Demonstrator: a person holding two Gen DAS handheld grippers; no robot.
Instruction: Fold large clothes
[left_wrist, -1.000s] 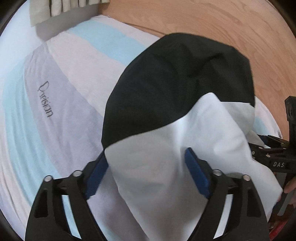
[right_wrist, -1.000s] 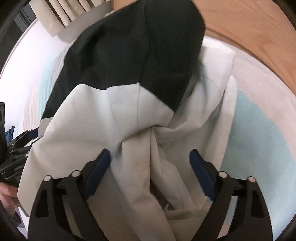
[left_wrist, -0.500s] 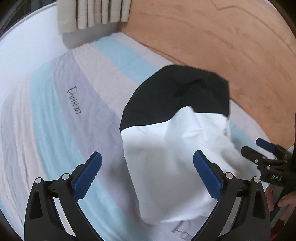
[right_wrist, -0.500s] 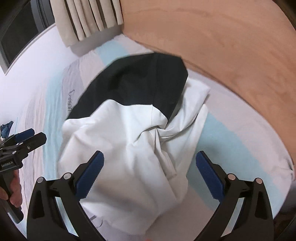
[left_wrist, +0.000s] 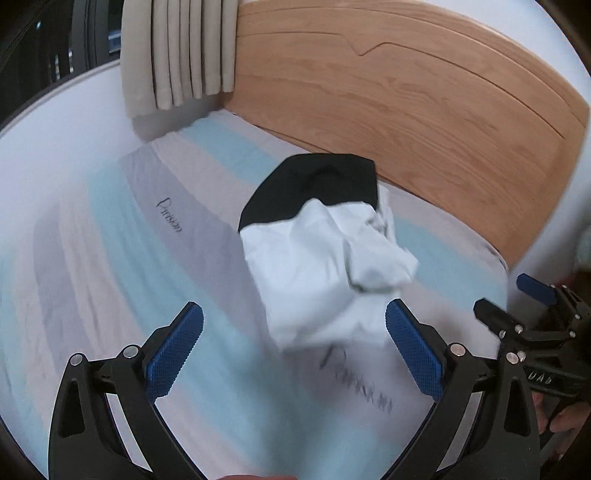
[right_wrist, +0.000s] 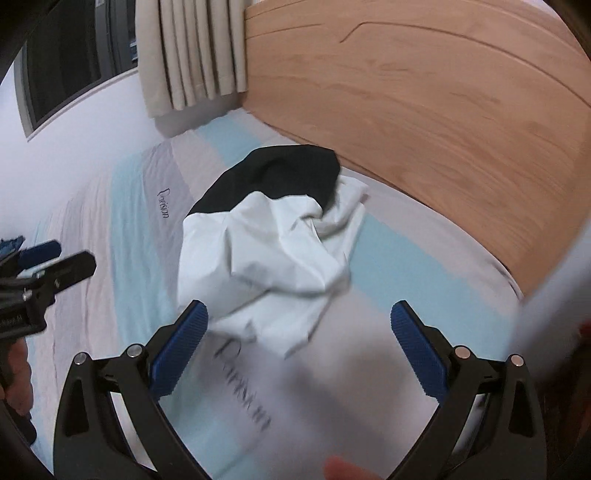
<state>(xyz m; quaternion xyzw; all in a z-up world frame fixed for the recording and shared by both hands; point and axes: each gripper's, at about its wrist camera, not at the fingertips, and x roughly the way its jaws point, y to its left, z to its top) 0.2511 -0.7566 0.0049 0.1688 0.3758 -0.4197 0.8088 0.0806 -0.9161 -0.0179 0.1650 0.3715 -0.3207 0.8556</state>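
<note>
- Now, left wrist view: the left gripper (left_wrist: 293, 345) is spread wide and empty, its jaws having just been opening; the black-and-white garment (left_wrist: 321, 254) lies crumpled on the striped bed (left_wrist: 110, 258) near the wooden headboard (left_wrist: 424, 122).
- Right wrist view: the right gripper (right_wrist: 299, 345) likewise gapes empty, jaws just opened, above the garment (right_wrist: 269, 251).

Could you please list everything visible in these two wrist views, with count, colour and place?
Garment: one, black and white, crumpled on the bed near the headboard.
Bed sheet: one, striped light blue, grey and white with dark script lettering, covering the mattress.
Headboard: one, light wood, behind the garment.
Curtain: one, beige, pleated, hanging at the bed's far corner.
Window: one, dark frame, in the white wall.
Left gripper: one, black with blue fingers, open, empty, above the sheet.
Right gripper: one, black with blue fingers, open, empty.
</note>
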